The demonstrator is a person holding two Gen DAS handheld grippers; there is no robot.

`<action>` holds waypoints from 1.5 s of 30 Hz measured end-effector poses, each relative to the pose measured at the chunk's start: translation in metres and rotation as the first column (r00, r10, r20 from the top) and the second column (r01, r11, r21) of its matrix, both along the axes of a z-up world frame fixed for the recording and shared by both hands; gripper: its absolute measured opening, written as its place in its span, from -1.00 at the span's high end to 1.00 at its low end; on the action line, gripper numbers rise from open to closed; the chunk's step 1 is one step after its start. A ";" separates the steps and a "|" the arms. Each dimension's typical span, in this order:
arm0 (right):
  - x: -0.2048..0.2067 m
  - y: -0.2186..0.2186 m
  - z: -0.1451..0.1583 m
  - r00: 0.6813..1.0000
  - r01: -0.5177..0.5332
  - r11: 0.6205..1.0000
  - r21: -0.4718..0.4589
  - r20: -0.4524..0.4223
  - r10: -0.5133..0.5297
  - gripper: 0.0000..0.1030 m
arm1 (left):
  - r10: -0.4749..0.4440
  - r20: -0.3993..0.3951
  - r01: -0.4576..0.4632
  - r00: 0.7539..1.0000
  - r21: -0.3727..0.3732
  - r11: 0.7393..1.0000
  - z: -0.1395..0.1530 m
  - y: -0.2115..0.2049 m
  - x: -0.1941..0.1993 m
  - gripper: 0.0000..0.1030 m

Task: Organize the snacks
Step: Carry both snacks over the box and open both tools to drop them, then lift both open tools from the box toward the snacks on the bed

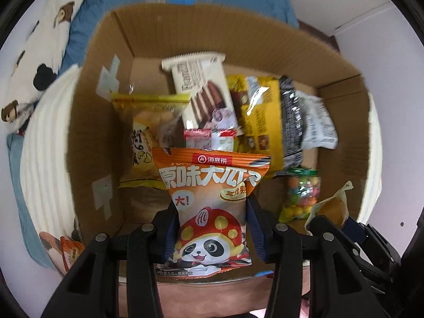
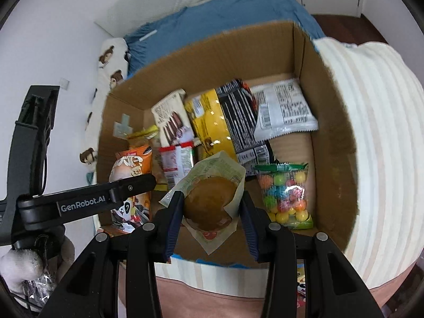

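While both packets were held over the cardboard box (image 2: 334, 122), the placing step was judged to be in hand. The orange panda packet (image 1: 212, 212) was pinched by the left gripper (image 1: 212, 228) above the box's near-left corner. The wrapped bun (image 2: 209, 204) was pinched by the right gripper (image 2: 209, 222) above its near wall, beside the candy-ball bag (image 2: 286, 193). Lowering onto bare floor and release were judged necessary next.

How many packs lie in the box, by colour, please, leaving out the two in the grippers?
Yellow packs: 2
White packs: 2
Black pack: 1
Red-white pack: 1
Candy bag: 1
Total: 7
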State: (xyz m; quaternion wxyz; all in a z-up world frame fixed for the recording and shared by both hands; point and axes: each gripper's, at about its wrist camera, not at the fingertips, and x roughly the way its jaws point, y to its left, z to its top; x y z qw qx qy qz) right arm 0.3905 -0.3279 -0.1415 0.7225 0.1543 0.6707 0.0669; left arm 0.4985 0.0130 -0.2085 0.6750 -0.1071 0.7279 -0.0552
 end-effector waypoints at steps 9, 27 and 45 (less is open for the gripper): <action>0.012 -0.001 -0.035 0.989 -0.044 0.992 -0.120 -0.147 0.026 -0.90 | -0.010 -0.064 0.011 0.998 0.013 1.000 -0.021 0.004 -0.004 -0.65; -0.004 -0.003 0.007 0.997 -0.062 0.975 -0.212 -0.055 0.052 -0.91 | -0.017 0.098 0.010 0.995 0.070 0.997 0.035 0.007 -0.025 -0.72; -0.082 -0.007 0.087 0.972 0.016 0.976 -0.219 0.232 0.036 -0.91 | -0.028 0.463 -0.041 0.886 0.138 0.990 0.106 0.016 -0.119 -0.72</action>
